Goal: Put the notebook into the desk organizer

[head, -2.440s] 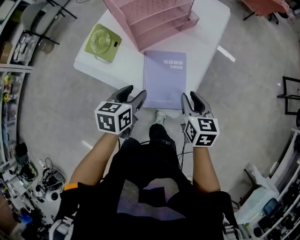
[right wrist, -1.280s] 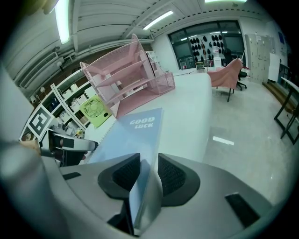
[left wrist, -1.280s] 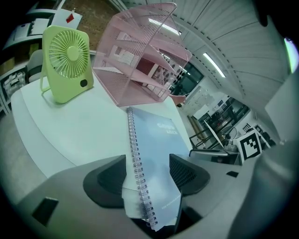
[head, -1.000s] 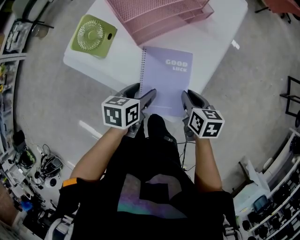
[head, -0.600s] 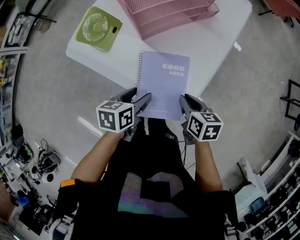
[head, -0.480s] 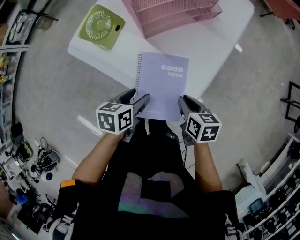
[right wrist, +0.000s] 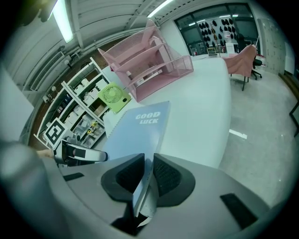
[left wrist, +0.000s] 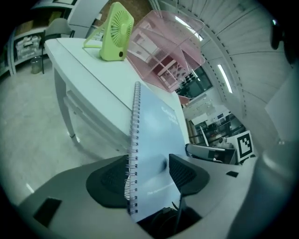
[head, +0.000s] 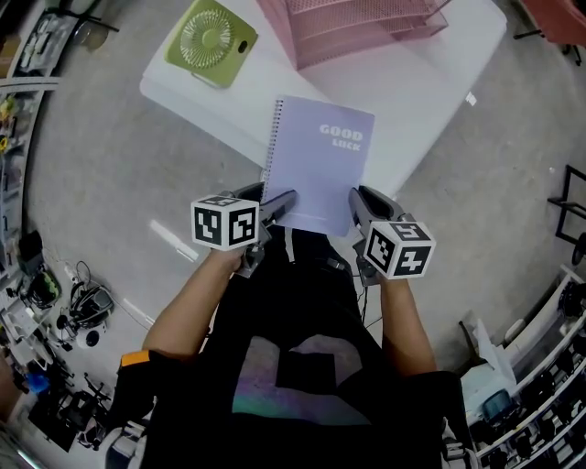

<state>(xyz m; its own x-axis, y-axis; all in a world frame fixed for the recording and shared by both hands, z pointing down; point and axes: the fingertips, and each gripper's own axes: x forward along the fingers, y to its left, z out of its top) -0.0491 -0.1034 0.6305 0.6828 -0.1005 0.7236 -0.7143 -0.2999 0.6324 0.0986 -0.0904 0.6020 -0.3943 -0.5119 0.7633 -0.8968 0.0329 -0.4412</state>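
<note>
Notebook [head: 318,165] juts past the front edge of the table [head: 412,101], well short of the pink organizer [head: 366,27] at the far side, so putting it in is all left to do. The right gripper [head: 359,203] has just been closing and pinches the notebook's near right corner. The left gripper [head: 275,200] stands open with the spiral edge between its jaws, not yet pressing.

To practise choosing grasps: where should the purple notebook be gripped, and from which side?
Grip the notebook by its near short edge, coming from the person's side: it is thin and flat, and that edge juts past the table, leaving room for a jaw above and below. The right gripper pinches there.
</note>
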